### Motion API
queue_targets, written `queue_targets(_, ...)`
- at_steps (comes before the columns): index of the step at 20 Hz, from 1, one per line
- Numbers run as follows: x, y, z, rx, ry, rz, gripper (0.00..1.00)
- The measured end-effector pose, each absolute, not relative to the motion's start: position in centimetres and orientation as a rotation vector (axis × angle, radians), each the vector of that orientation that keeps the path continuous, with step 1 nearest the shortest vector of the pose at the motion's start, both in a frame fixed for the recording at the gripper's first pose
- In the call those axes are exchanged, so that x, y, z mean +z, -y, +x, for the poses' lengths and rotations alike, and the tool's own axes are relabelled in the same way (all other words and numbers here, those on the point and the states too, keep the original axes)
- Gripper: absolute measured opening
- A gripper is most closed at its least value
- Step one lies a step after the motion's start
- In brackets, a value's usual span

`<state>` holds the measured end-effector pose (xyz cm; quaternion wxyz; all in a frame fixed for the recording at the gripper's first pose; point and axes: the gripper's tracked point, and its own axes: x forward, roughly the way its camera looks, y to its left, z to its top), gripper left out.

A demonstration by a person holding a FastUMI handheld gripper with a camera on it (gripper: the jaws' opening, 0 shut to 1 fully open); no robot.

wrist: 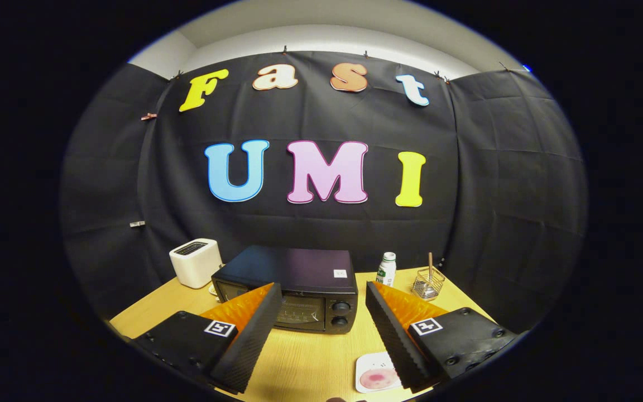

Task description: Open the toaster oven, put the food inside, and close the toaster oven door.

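A black toaster oven stands on the wooden table beyond my fingers, its glass door shut and two knobs at its right side. A small white plate with a pinkish piece of food lies on the table near the inner side of my right finger. My gripper is open, held above the table short of the oven, with nothing between the fingers. The left finger partly covers the oven's door.
A white bread toaster sits left of the oven near the back. To the oven's right stand a small white bottle with a green label and a wire basket holding a stick. Black cloth walls close in the table on three sides.
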<state>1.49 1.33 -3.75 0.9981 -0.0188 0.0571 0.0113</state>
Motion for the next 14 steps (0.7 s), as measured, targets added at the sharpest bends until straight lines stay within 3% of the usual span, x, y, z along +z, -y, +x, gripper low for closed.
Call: queue_targets(14,-5.4,-8.4,6.3,0.053,-0.156,-0.033,0.98)
